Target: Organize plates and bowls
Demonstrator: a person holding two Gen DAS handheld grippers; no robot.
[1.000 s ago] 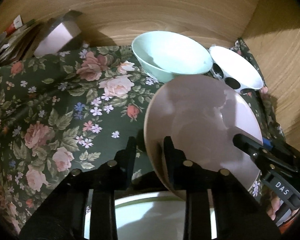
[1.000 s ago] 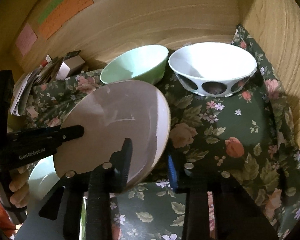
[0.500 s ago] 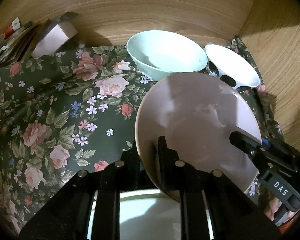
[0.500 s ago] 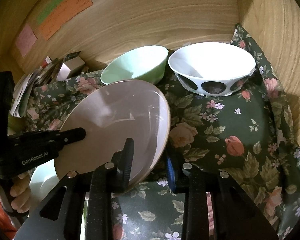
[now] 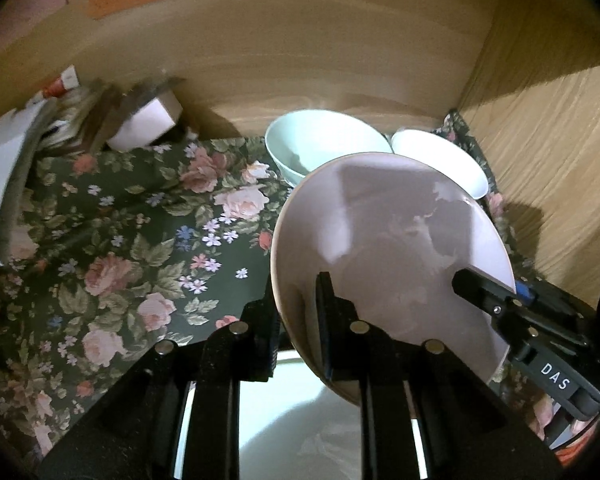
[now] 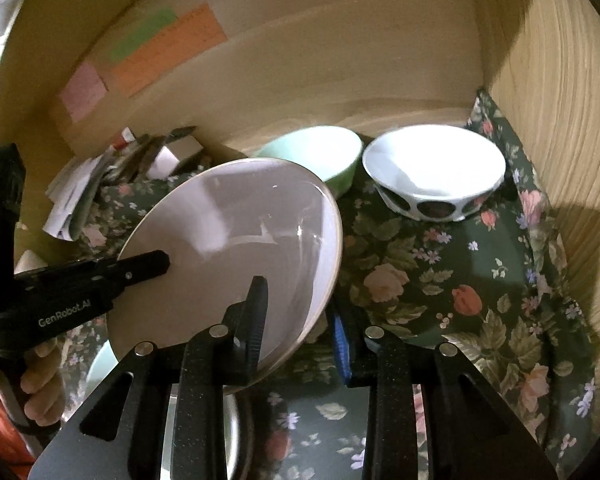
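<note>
Wooden walls (image 6: 340, 60), floral cloth (image 6: 440, 272), paper notes (image 6: 168, 52)

Home cupboard: floral liner (image 6: 440, 280), bowls (image 6: 434, 172)

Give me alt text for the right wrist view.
Both claws, right and left, grip a tilted pale pink plate above a floral cloth. Behind it sit a green bowl and a white bowl against a wooden wall.
</note>
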